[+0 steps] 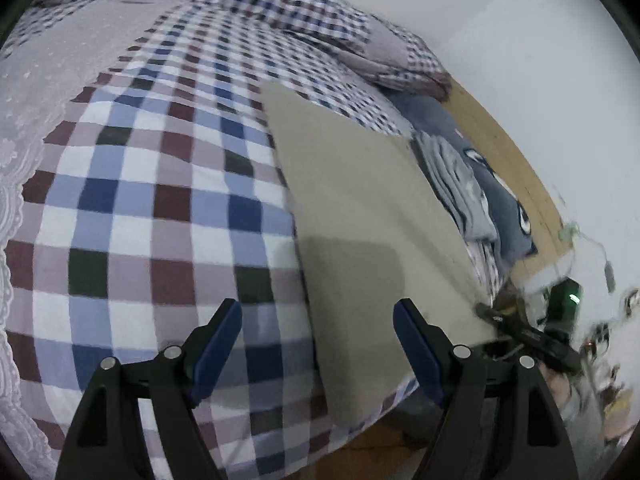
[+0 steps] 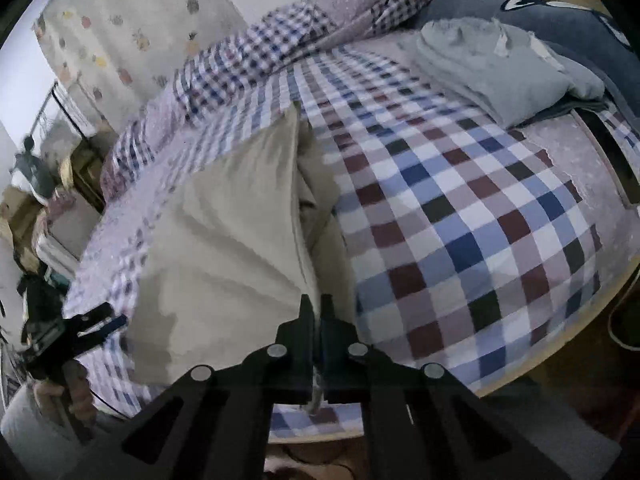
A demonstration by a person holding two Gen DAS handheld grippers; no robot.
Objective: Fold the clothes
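A beige garment (image 1: 360, 216) lies on the checked bed cover (image 1: 152, 184). In the right wrist view the beige garment (image 2: 232, 240) is lifted along one edge into a raised fold. My right gripper (image 2: 317, 308) is shut on that edge. It shows again as the dark right gripper (image 1: 520, 328) at the garment's near right corner in the left wrist view. My left gripper (image 1: 318, 316) is open above the cover, its right finger over the garment's near part, nothing between the fingers. A hand holds the left gripper (image 2: 84, 328) at the bed's left side.
A folded grey garment (image 2: 492, 68) rests on a dark blue pillow (image 2: 560, 20) at the head of the bed. A checked quilt (image 1: 304, 12) is bunched along the far side. The wooden bed edge (image 1: 508, 160) and a white wall border the bed. Furniture clutter (image 2: 36, 184) stands left.
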